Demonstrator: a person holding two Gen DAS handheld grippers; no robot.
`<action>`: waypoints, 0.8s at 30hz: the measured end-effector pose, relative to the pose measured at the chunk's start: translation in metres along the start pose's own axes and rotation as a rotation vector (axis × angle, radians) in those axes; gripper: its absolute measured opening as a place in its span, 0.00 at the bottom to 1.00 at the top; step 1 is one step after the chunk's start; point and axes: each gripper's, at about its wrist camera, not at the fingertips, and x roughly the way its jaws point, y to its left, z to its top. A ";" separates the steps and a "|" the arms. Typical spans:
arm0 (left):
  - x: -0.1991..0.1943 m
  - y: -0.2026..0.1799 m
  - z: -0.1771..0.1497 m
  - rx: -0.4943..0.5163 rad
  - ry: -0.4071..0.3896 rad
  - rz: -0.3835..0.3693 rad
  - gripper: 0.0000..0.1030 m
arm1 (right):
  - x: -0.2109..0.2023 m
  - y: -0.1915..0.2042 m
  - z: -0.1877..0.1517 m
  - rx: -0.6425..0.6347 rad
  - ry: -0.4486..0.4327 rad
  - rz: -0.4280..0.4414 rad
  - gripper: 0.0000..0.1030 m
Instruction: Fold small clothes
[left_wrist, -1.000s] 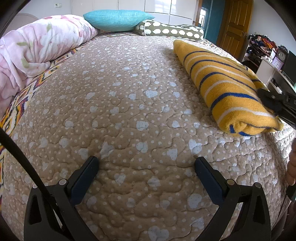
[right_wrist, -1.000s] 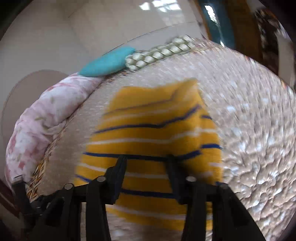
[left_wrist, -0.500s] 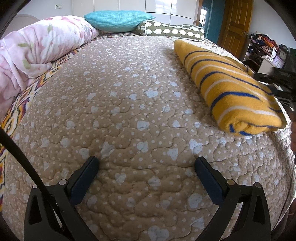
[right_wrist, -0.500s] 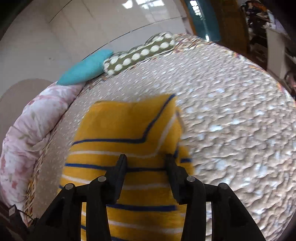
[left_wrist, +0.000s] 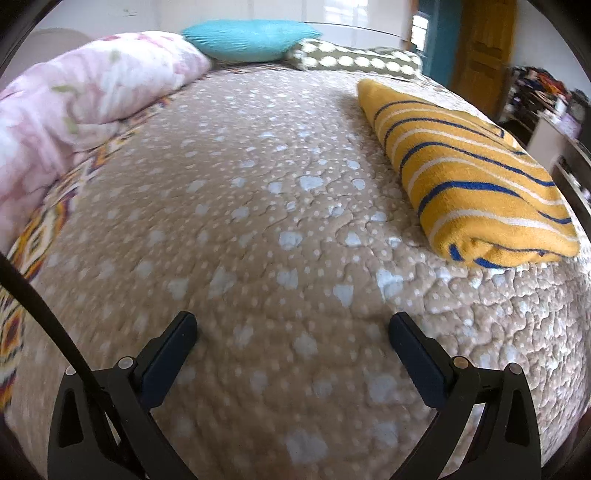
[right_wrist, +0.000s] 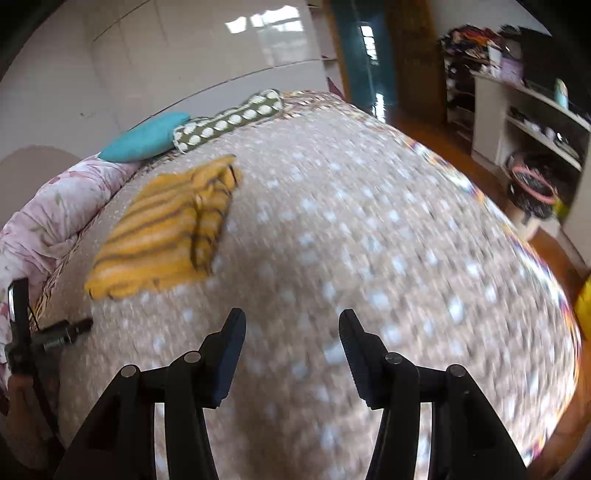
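Folded yellow striped garment (left_wrist: 469, 173) lies on quilt (left_wrist: 258, 229) | left gripper (left_wrist: 291, 332), right gripper (right_wrist: 291, 328) spread apart, empty | fold looks finished; next garment needed.

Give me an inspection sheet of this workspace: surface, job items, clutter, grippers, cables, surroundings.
Surface: bed with a beige quilted bedspread, white dots and patches; patterned border along its edges.
Job's things: folded yellow garment with blue and white stripes, lying flat on the bedspread, touched by neither gripper.
Clutter: pink floral duvet bunched along one side; teal pillow and dotted olive pillow at the head.
Grippers: left gripper open, empty, over bare bedspread; right gripper open, empty, apart from the garment.
Cables: one dark cable crossing the left wrist view's lower left.
Surroundings: wooden door, white shelving with oddments, wooden floor.
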 end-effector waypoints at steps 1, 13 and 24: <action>-0.007 -0.003 -0.006 -0.012 -0.008 -0.002 1.00 | -0.004 -0.003 -0.008 0.016 0.001 0.007 0.55; -0.108 -0.015 -0.048 -0.087 -0.188 -0.008 1.00 | -0.020 0.044 -0.004 -0.048 -0.015 0.106 0.55; -0.133 0.034 -0.057 -0.182 -0.244 0.003 1.00 | 0.059 0.201 0.070 -0.235 0.049 0.342 0.32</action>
